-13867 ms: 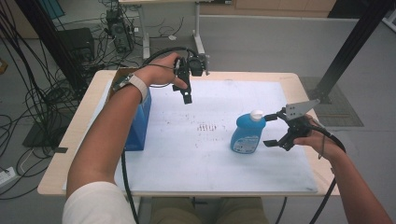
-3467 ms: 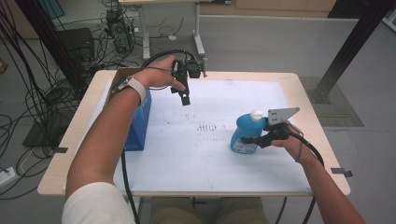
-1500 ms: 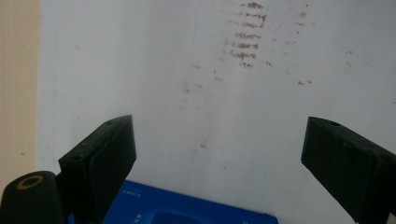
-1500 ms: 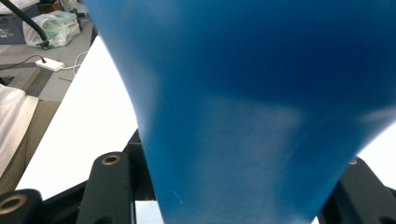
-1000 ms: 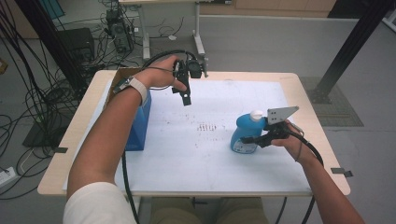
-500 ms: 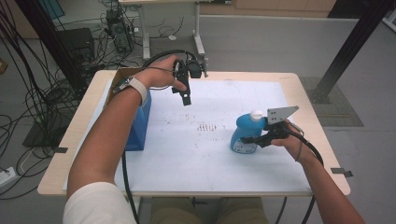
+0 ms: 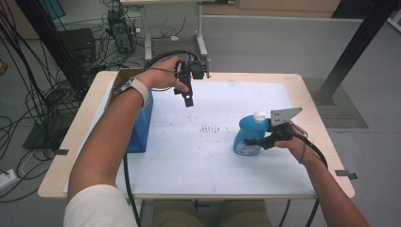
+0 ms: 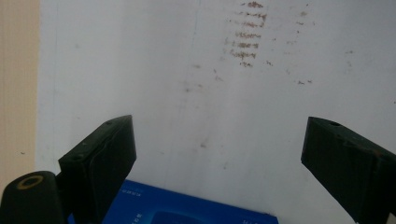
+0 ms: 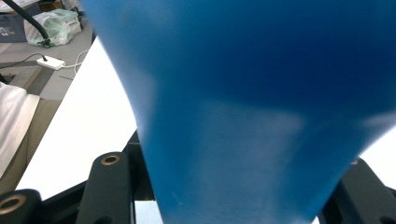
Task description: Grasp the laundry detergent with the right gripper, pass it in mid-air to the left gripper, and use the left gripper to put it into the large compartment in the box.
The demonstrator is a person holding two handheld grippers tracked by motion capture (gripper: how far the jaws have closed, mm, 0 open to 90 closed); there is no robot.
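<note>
A blue bottle [image 7: 246,131] with a white cap stands upright on the white mat [image 7: 208,161], right of the middle. My right gripper [image 7: 257,140] comes in from the right and is shut on the bottle's body, one jaw on each side. In the right gripper view the bottle [image 9: 243,107] looms close between the two black jaws of that gripper [image 9: 224,186]. My left gripper [image 7: 187,99] hangs over the far left part of the mat, pointing down. Its jaws [image 8: 217,140] stand wide apart with nothing between them.
A blue box [image 7: 142,124] stands on the table's left side, under the left forearm; its top [image 8: 187,213] shows below the left jaws. Brown smudges [image 7: 210,128] mark the mat's middle. The wooden table edge [image 7: 326,142] runs close to the right hand.
Long before now, the right gripper stood open to the right of the bottle; it has since closed on it. Over the last second nothing has moved.
</note>
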